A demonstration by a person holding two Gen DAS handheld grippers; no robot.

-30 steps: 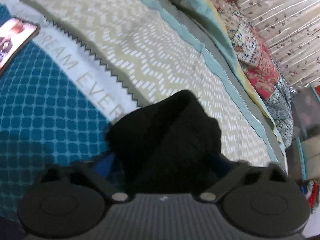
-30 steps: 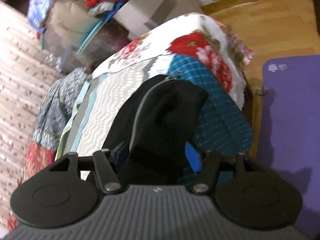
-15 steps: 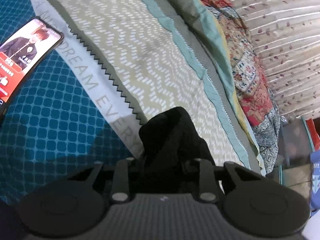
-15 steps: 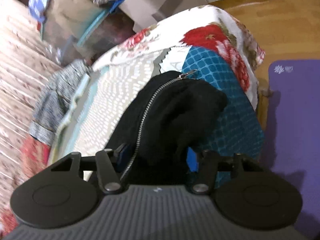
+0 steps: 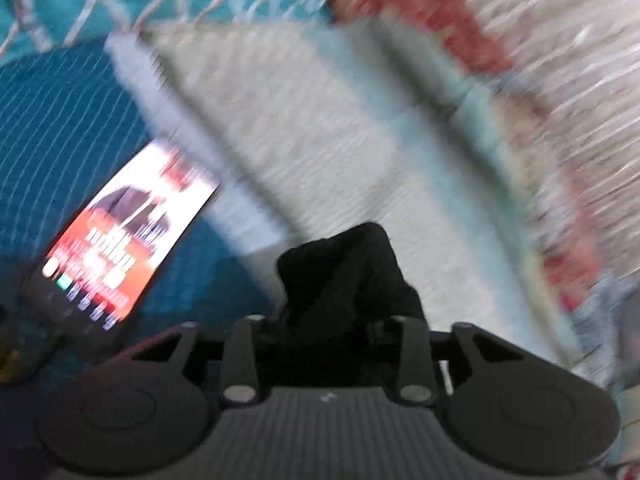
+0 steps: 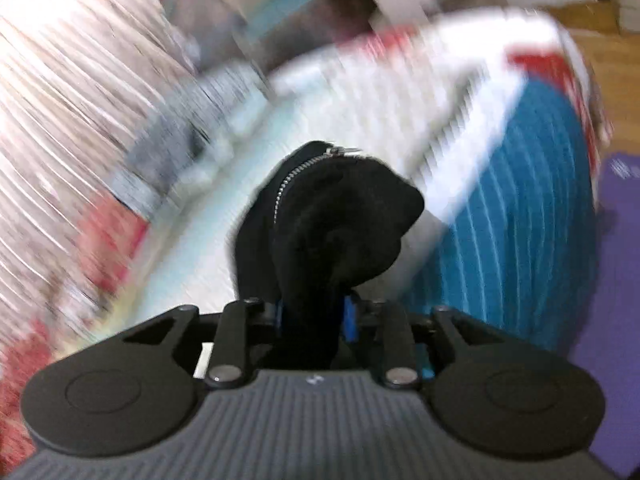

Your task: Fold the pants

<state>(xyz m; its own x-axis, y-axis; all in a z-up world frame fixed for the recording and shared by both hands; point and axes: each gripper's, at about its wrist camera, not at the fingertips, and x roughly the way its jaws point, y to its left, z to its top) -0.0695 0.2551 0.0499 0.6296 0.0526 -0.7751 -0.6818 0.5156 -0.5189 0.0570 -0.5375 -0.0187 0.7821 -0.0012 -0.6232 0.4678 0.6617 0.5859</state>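
Note:
The black pants (image 5: 352, 272) are bunched up between the fingers of my left gripper (image 5: 332, 320), whose jaws are opening slightly while the cloth still fills the gap. In the right wrist view another fold of the black pants (image 6: 344, 216), with a silver zipper (image 6: 288, 184) along its edge, is pinched between the blue pads (image 6: 349, 316) of my right gripper (image 6: 312, 316), whose jaws are closing on it. Both bunches hang above the bed. Both views are smeared by motion.
A lit phone (image 5: 124, 248) lies on the teal part of the bedspread (image 5: 60, 128) at the left. Crumpled floral bedding (image 5: 560, 264) runs along the far side. Past the bed's end are a purple mat (image 6: 616, 280) and wooden floor (image 6: 600, 40).
Both grippers narrowed onto the black cloth and swung across the bed with it. The phone now sits nearer the middle of the left view. The pictures have become blurred.

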